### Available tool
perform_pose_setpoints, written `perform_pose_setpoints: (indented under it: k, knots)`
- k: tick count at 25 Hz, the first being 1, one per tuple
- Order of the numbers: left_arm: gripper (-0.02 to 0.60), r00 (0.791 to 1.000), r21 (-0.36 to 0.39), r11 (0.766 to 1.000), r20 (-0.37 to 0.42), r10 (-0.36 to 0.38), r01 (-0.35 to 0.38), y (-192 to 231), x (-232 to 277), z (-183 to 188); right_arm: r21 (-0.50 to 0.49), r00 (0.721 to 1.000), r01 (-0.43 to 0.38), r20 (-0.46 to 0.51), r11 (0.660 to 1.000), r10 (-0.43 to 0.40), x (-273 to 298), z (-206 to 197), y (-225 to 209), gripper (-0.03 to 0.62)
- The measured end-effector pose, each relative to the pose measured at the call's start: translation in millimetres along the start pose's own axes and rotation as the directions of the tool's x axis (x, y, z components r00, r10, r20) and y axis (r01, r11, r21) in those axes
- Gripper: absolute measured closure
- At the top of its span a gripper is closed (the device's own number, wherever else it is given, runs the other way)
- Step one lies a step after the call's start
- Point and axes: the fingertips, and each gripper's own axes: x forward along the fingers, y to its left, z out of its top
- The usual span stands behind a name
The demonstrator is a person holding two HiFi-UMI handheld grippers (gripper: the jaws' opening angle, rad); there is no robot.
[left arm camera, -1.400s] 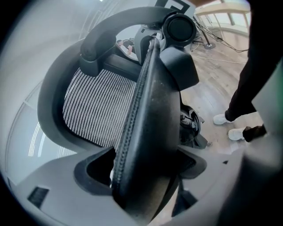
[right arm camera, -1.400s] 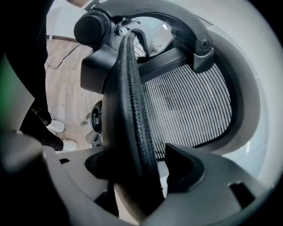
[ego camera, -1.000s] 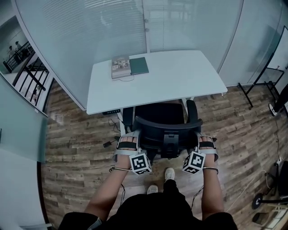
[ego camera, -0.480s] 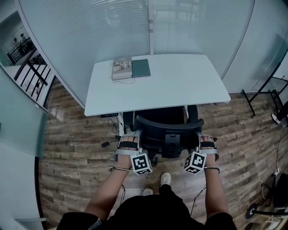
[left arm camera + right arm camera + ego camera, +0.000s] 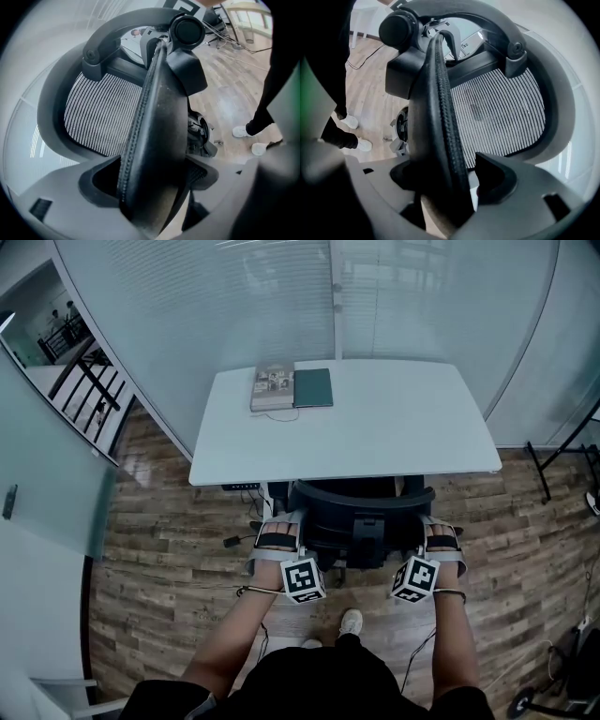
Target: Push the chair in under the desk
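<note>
the chair faces the tabletop, seat mostly tucked under its near edge, backrest running left to right along that edge. the left tool and right tool each clamp a side rim of the backrest. a book and green notebook lie side by side near the far edge.

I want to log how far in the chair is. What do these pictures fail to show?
Seat of the chair: head view, hidden under the desk and behind the backrest.
Chair wheels: head view, covered by the backrest; both gripper views, mostly blocked by the backrest edge.
Cover of the book: head view, print too small to read.
</note>
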Motion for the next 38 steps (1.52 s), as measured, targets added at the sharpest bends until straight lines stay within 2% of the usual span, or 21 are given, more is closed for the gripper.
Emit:
perform_pose_setpoints:
  k: [26, 38]
  knots:
    - [0.167, 0.997, -0.061, 0.998, -0.078, 0.013, -0.018, 44, 51, -11, -0.057, 0.997, -0.011, 0.082, 0.998, 0.016, 72, 14, -53, 0.281]
    - [0.167, 0.995, -0.073, 0.997, -0.102, 0.011, -0.018, 58, 68, -23, -0.068, 0.994, -0.044, 0.099, 0.997, 0.051, 96, 24, -64, 0.263]
